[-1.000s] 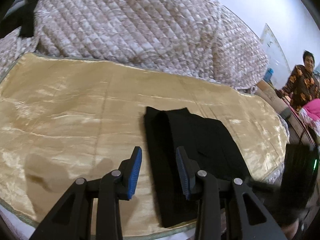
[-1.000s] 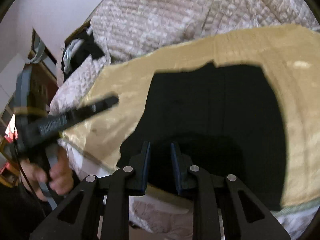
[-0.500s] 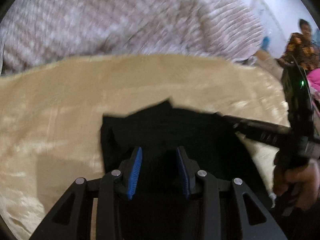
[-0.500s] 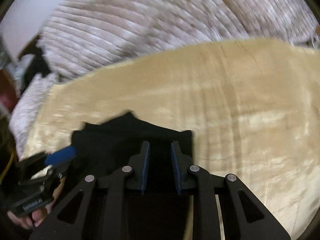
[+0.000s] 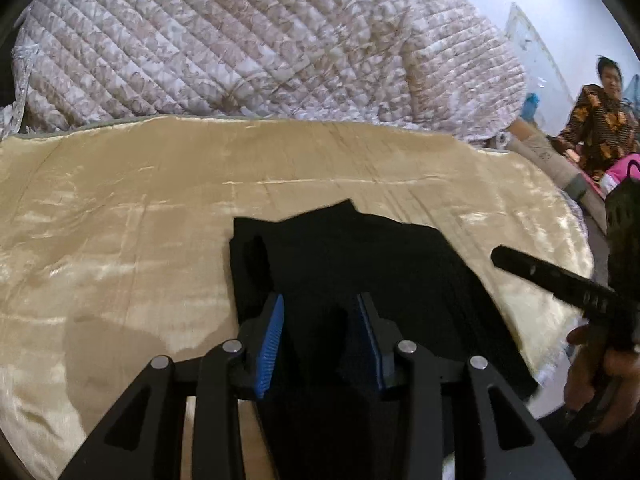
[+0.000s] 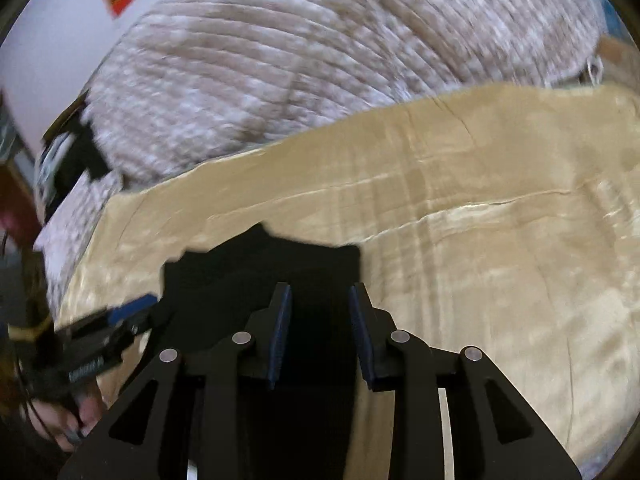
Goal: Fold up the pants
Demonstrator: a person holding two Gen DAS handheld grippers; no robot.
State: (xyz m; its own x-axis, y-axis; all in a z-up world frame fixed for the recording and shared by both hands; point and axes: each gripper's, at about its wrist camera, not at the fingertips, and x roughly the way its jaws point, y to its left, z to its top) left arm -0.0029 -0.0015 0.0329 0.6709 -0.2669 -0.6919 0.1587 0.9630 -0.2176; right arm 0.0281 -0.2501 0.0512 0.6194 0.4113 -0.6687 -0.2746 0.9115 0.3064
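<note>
Black folded pants point(image 5: 352, 264) lie flat on the shiny golden-beige satin cloth point(image 5: 120, 208), toward its near edge; behind the cloth rises a quilted beige-and-white bedspread point(image 5: 248, 40). Left gripper point(image 5: 320, 320), blue-padded, hovers over the pants with jaws parted, apparently gripping nothing, though the dark fabric makes contact hard to judge. Right gripper point(image 6: 318, 320) sits above the pants' near part, its jaws opening, no fabric visibly pinched between them. A bystander in a patterned top point(image 5: 596, 120) stands beyond the cloth's right end.

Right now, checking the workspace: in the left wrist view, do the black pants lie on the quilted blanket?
No, the black pants lie on the gold satin cloth, in front of the quilted blanket.
</note>
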